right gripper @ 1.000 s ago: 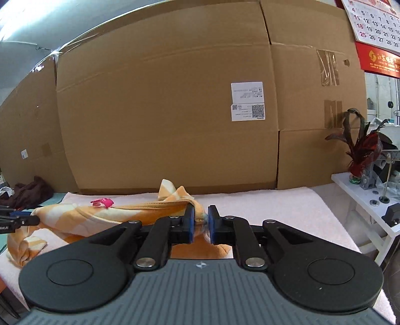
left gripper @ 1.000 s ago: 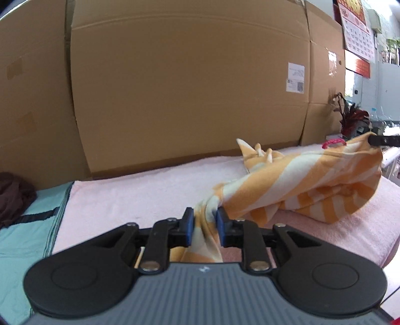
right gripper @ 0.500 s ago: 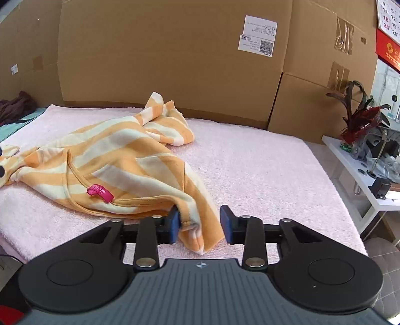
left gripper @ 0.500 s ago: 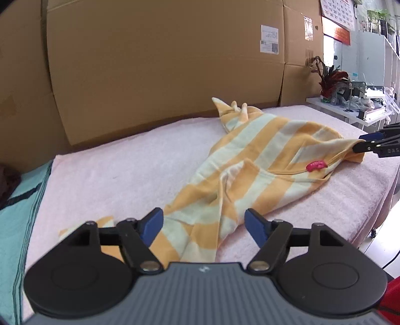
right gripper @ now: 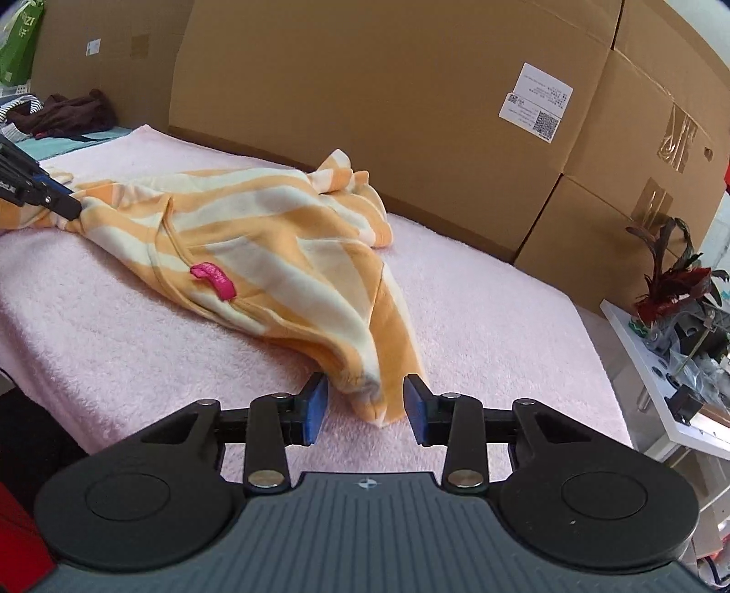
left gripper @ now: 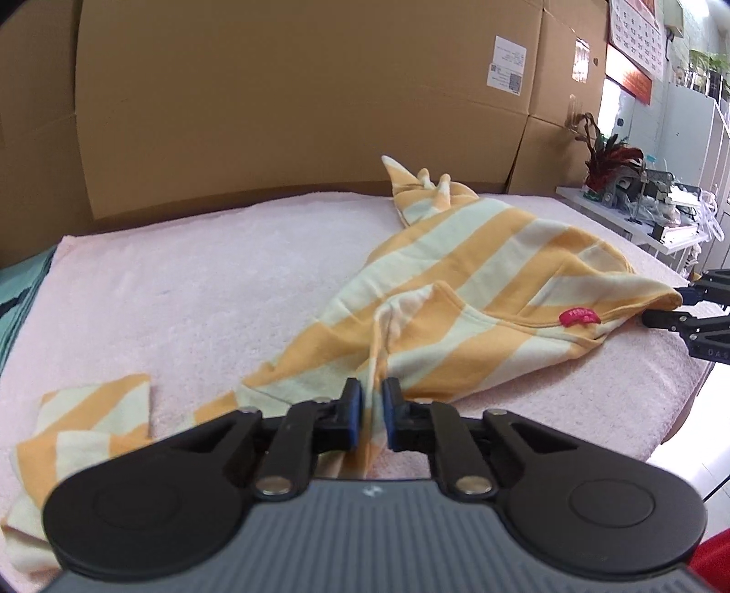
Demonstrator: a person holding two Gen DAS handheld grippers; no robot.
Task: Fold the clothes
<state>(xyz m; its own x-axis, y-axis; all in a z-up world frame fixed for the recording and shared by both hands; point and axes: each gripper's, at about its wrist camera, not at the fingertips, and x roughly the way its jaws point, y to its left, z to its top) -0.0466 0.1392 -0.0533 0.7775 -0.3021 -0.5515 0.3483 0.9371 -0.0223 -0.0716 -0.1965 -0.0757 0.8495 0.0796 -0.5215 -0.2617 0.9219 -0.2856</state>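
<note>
Shirt first: orange and cream stripes, lying crumpled across the pink towel-covered table, running from the near left corner toward the far right. It's got a small pink tag by the neckline.

Left gripper has its blue pads pinched tight on a raised ridge of the shirt fabric at the near edge, so it's clamped on the cloth. A loose striped flap lies flat just to the left of it, near the table's edge.

Right gripper sits with its pads well apart, and a bunched end of the shirt lies right between them, not squeezed. From the left wrist view you can see the right gripper poking in at the shirt's far right corner, and its fingers look spread there too. From the right wrist view the left gripper's tip touches the shirt's far left end.

Room stuff: a wall of big cardboard boxes stands straight behind the table, with a white shipping label on one. Off to the right there's a white shelf with a dark red-leaved plant and some small hardware. Far left there's a teal cloth with a pile of dark clothes on it. A calendar hangs on the wall up top right.
</note>
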